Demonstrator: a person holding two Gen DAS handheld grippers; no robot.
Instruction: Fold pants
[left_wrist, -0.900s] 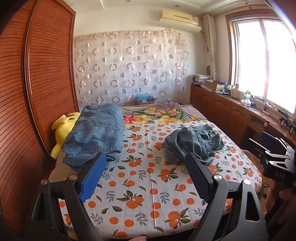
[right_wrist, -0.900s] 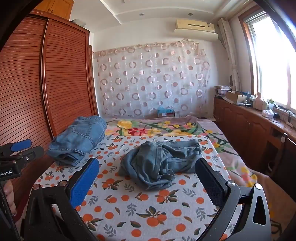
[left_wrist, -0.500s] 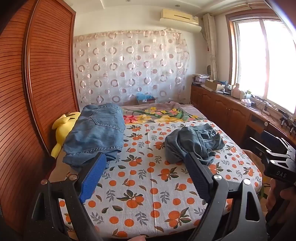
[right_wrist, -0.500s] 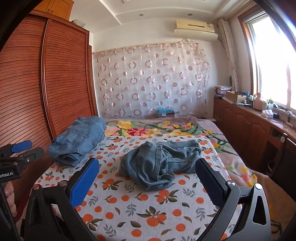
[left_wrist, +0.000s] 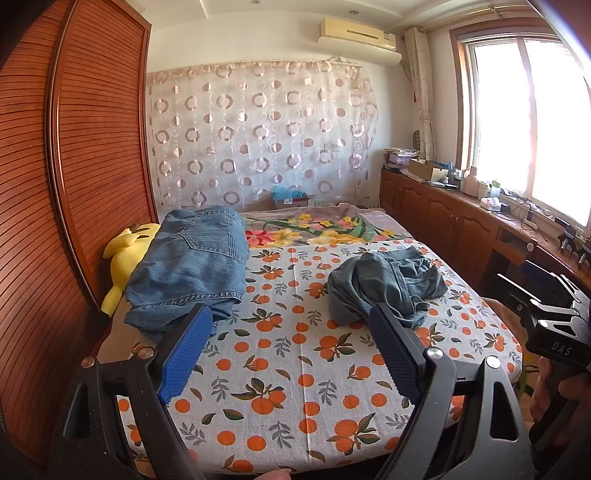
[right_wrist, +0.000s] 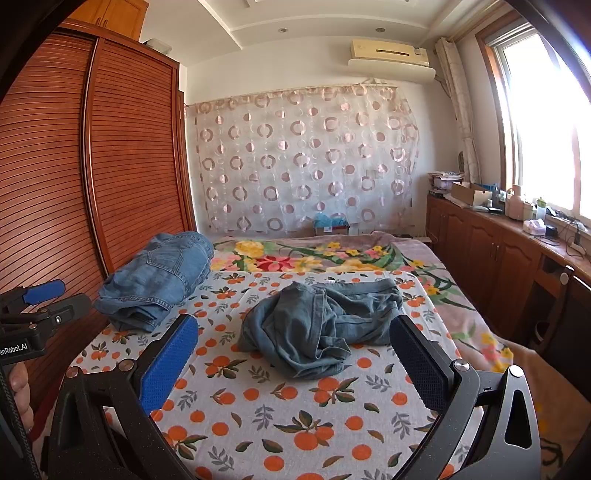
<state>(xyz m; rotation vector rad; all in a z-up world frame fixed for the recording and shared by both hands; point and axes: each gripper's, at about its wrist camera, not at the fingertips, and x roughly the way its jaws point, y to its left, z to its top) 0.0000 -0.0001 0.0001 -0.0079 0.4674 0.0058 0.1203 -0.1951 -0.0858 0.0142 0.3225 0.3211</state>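
Observation:
A crumpled pair of grey-blue pants (right_wrist: 317, 325) lies in a heap on the orange-print bed sheet (right_wrist: 258, 406); in the left wrist view the same heap (left_wrist: 384, 288) sits right of centre. A folded pair of lighter blue jeans (left_wrist: 192, 266) (right_wrist: 159, 280) rests at the bed's left side. My left gripper (left_wrist: 288, 325) hovers over the near part of the bed, jaws wide open and empty. My right gripper (right_wrist: 291, 336) is held short of the crumpled pants, also wide open with nothing between its fingers.
A yellow plush toy (left_wrist: 125, 251) lies beside the jeans against the wooden wardrobe (left_wrist: 55, 184). A floral blanket (right_wrist: 314, 258) covers the bed's far end. Wooden cabinets (right_wrist: 491, 258) with clutter run under the window on the right. A hand (left_wrist: 554, 391) holds the other gripper.

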